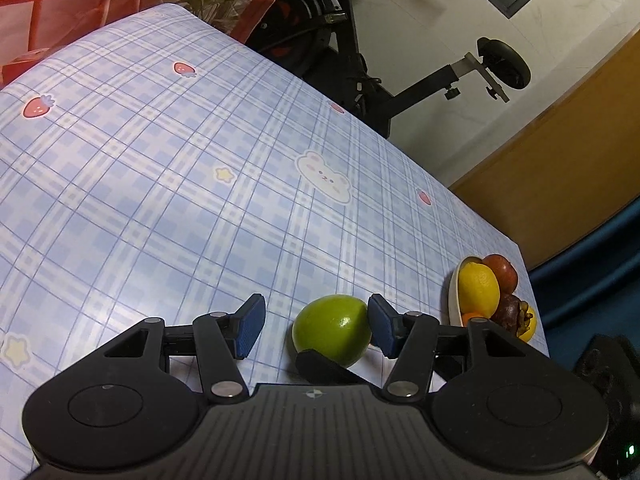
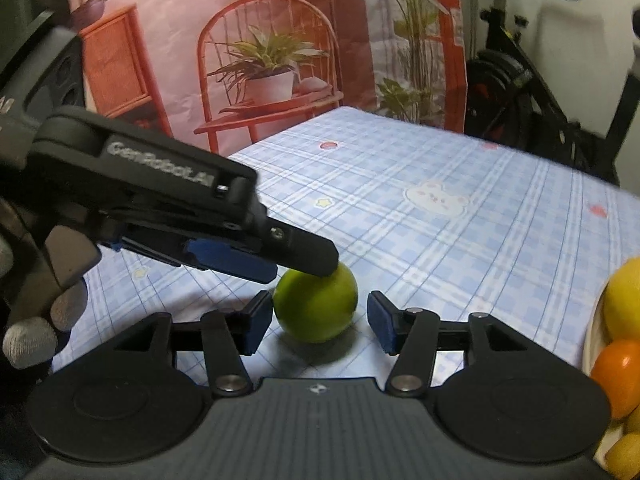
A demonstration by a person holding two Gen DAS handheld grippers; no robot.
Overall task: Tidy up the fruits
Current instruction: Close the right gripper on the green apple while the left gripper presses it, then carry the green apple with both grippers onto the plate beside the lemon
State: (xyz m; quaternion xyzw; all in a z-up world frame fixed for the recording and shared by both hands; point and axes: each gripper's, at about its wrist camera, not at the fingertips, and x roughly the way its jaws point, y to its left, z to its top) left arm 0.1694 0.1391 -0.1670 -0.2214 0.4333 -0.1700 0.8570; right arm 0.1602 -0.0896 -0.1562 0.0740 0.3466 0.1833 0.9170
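Green fruit (image 2: 316, 306) sits on the worktop (image 1: 160, 200), which has a blue plaid cover, and lies between both grippers. Right gripper (image 2: 318, 322): jaws part open around the fruit, left pad touching or just at its side, right pad standing clear with a gap, so no grip. Left gripper (image 1: 316, 330): jaws part open, its right pad against the fruit's side, left pad well apart from it; in the right wrist view this gripper reaches in from the left with a dark fingertip resting on top of the fruit. White bowl (image 1: 454, 300) near the worktop's right edge holds a lemon (image 1: 478, 288), a dark red fruit (image 1: 500, 270) and other fruit; an orange fruit (image 2: 618, 376) shows in it. Gloved hand (image 2: 44, 320) holds the left gripper
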